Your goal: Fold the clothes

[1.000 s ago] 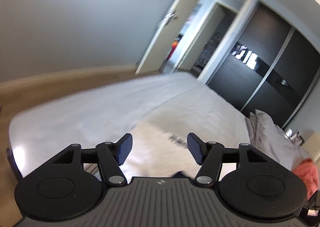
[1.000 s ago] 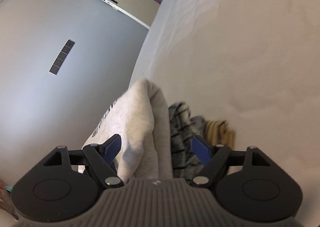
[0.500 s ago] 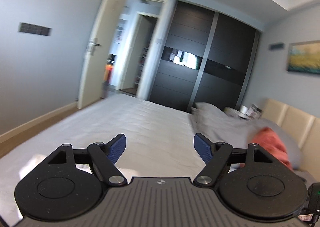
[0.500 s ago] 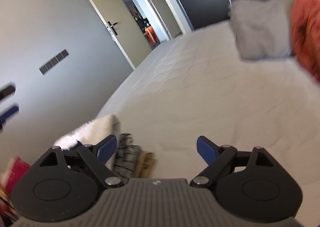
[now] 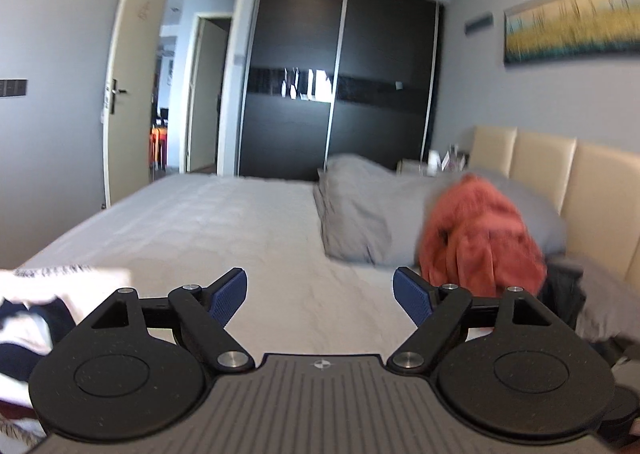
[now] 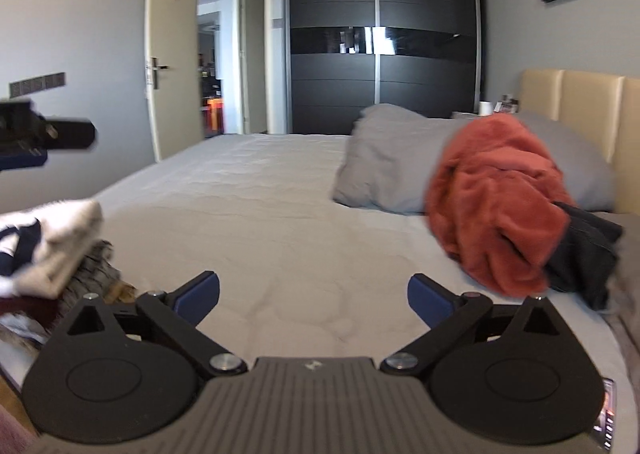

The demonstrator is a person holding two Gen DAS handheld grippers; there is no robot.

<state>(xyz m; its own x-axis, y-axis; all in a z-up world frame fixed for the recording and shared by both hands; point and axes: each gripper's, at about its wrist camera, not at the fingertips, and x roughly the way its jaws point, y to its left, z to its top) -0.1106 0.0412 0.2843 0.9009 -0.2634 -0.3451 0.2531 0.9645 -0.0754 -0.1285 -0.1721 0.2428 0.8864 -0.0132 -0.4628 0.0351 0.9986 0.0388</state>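
A crumpled rust-red fleece garment (image 6: 496, 198) lies against the grey pillows at the bed's right, with a dark garment (image 6: 584, 254) beside it. The red fleece (image 5: 480, 234) shows in the left wrist view too. A stack of folded clothes topped by a white top (image 6: 52, 242) sits at the bed's left edge; the same stack (image 5: 36, 306) is at the left of the left wrist view. My right gripper (image 6: 314, 296) hovers over the bare sheet, jaws opening, nothing between them. My left gripper (image 5: 320, 294) is likewise opening and empty. Part of the left gripper's body (image 6: 40, 134) appears at the left of the right wrist view.
The bed (image 6: 280, 222) has a light grey sheet, grey pillows (image 6: 384, 158) and a beige padded headboard (image 6: 580, 106). A dark sliding wardrobe (image 6: 380, 34) stands behind it, an open door (image 6: 172, 46) to the left. A bedside table with small items (image 5: 440, 162) sits by the headboard.
Both grippers swung away from the folded stack, levelled out, and now face across the bed toward the pillows and red fleece. Their jaws have widened, the right one having let go of the stack.
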